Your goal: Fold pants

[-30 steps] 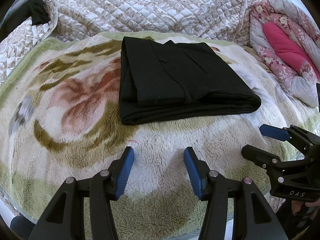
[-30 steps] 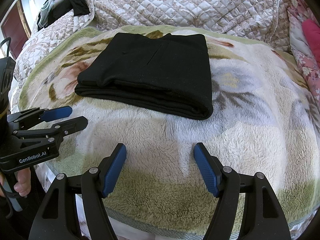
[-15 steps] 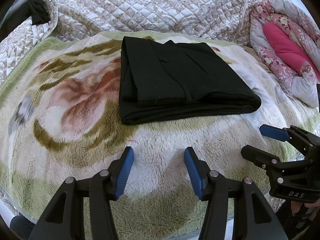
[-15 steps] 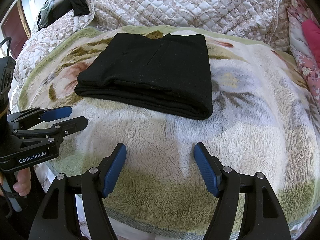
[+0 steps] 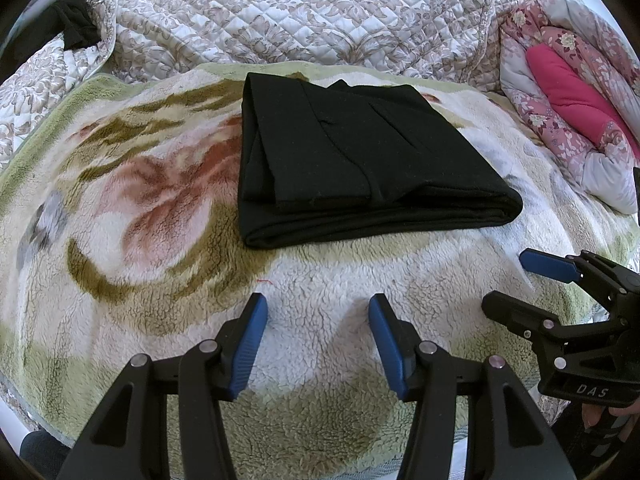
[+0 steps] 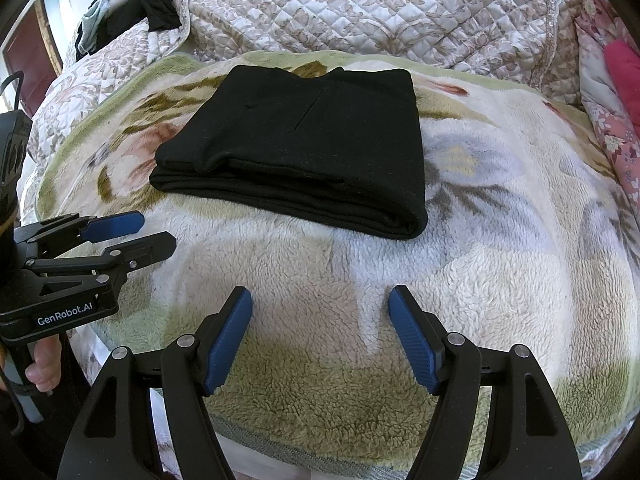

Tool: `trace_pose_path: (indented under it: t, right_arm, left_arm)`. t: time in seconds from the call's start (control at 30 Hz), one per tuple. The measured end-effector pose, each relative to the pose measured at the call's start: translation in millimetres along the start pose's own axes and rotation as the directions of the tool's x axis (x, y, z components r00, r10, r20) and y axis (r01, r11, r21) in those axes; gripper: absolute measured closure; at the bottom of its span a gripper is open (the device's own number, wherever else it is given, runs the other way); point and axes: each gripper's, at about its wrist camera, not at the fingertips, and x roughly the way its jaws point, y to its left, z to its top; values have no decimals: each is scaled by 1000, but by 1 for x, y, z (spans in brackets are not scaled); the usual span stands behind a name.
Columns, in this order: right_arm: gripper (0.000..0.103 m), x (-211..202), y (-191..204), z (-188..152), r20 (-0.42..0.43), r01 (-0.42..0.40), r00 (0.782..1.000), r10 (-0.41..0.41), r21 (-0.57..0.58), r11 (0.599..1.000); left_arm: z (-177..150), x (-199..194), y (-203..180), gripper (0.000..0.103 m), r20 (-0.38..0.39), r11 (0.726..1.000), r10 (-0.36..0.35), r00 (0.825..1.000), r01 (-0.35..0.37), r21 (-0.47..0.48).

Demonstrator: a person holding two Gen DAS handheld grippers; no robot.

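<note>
The black pants (image 5: 360, 160) lie folded into a flat rectangle on a fleece floral blanket (image 5: 132, 208); they also show in the right wrist view (image 6: 304, 152). My left gripper (image 5: 318, 308) is open and empty, hovering over the blanket in front of the pants. My right gripper (image 6: 320, 300) is open and empty, also short of the pants' near edge. The right gripper shows at the right of the left wrist view (image 5: 516, 280). The left gripper shows at the left of the right wrist view (image 6: 156, 230).
A quilted bedspread (image 5: 300, 12) lies behind the blanket. A pink floral duvet roll (image 5: 572, 112) sits at the right. Dark clothes (image 6: 136, 8) are piled at the back left. The bed's front edge (image 6: 320, 456) is just below the grippers.
</note>
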Motion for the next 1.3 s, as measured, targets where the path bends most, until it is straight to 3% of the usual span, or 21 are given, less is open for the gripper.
trace_pose_path:
  t: [1.3]
  right_arm:
    - [30,0,1,0,1,4,1000,-4,2,1000]
  left_arm:
    - [1,1,0,47,-2,1000,0,1000,0,1]
